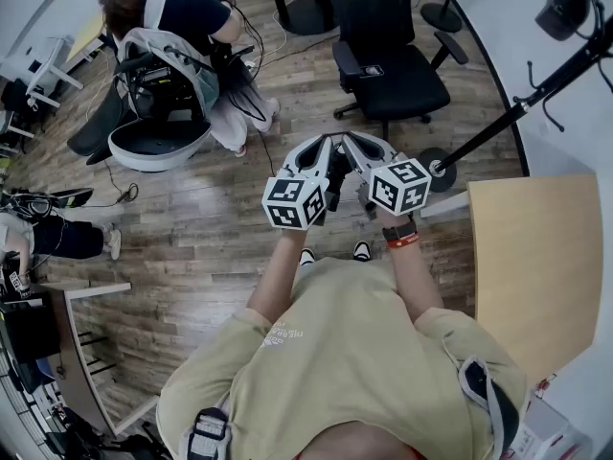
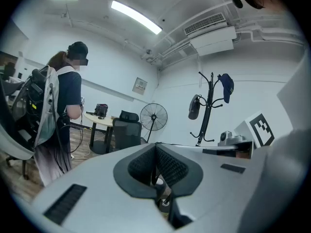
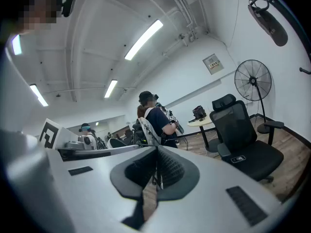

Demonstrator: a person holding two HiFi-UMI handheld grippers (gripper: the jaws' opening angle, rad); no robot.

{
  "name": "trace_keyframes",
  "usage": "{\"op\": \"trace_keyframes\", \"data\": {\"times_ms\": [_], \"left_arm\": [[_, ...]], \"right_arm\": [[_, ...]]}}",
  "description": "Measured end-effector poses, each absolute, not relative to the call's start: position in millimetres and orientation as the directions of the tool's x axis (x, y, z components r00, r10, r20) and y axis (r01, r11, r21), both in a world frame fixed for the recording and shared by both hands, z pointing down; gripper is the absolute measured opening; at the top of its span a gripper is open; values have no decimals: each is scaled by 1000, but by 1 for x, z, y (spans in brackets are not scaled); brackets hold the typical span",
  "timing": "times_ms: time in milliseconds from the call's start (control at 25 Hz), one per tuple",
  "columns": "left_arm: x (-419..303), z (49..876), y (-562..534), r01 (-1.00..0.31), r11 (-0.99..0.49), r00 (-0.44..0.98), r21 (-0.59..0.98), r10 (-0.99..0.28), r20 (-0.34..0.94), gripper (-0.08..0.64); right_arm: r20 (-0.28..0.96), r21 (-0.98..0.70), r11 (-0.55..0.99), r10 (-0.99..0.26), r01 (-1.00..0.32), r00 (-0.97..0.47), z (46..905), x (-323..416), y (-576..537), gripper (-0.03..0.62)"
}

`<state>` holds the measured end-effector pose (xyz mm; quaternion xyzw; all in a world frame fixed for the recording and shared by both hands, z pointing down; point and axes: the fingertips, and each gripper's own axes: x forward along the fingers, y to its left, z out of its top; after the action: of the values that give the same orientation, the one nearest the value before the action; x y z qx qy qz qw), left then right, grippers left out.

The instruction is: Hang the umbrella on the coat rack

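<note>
Left claw (image 2: 156, 152), right claw (image 3: 157, 154) closed; perhaps one umbrella (image 2: 194, 107) hung.

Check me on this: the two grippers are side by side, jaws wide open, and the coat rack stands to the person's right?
Not open: the left gripper and right gripper both have their jaws shut and empty, as the two gripper views show. They are side by side, and the coat rack stands to the person's right.

Cut off at the head view's right edge: coat rack (image 1: 498, 125), desk (image 1: 536, 257). Too blurred to name: dark bundle (image 1: 563, 10) at upper right. Too small to read, in the left gripper view: wall sign (image 2: 140, 85).
</note>
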<state>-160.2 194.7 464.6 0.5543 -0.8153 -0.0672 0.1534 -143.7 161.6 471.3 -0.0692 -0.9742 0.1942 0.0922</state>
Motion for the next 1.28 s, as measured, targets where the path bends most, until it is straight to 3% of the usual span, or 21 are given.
{"op": "trace_keyframes", "data": {"times_ms": [760,1000,1280], "left_arm": [[-131,459,70,-907,323,-283,272,-943,174,23],[-153,471,18,-932,227,-177,283,-966,191,23],[-152,482,-66,-968,-15,76,250,-969,237,23]], "right_arm": [[121,-441,894,141,74,-983,470,-114,42,18],[130,-451,893,46,-18,-990,483,-131,-4,18],[182,-462,859,-152,-221,-971,496,-130,-83,18]]}}
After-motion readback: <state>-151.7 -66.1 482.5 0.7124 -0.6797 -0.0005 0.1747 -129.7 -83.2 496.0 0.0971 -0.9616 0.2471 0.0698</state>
